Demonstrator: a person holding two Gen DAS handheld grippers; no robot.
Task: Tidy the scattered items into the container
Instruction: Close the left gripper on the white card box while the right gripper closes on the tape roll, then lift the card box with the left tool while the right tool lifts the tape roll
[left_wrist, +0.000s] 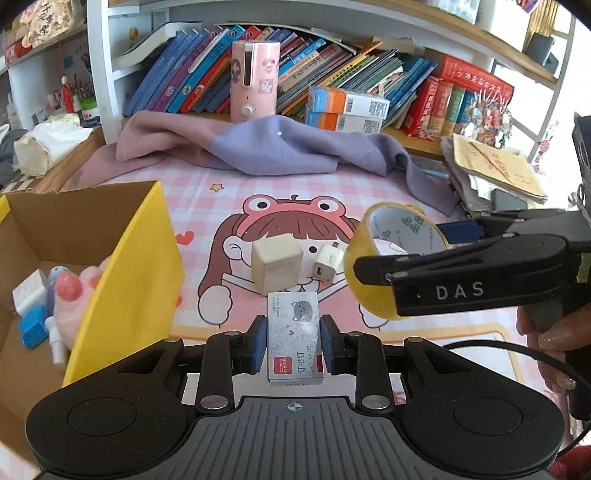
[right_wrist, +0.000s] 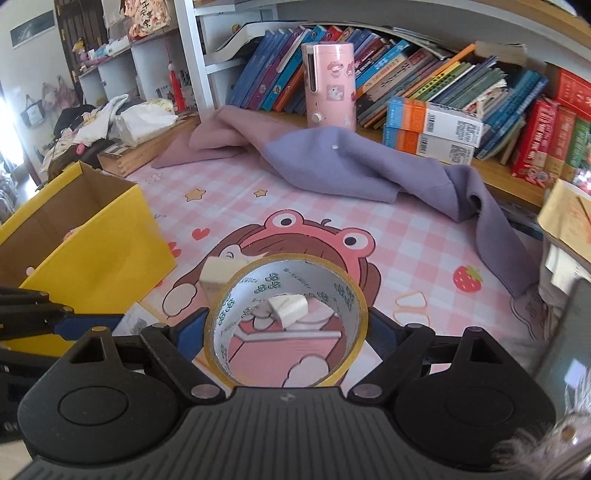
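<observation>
Left gripper (left_wrist: 293, 341) clamped on staple box (left_wrist: 293, 332), right gripper (right_wrist: 286, 332) clamped on tape roll (right_wrist: 286, 321)

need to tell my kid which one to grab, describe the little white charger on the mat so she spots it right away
Find the cartoon girl on the pink mat. On her face sit two pale blocks side by side: the charger is the smaller, right-hand one. Unlike the plain cream cube beside it, it is glossy white with a USB slot.
</observation>
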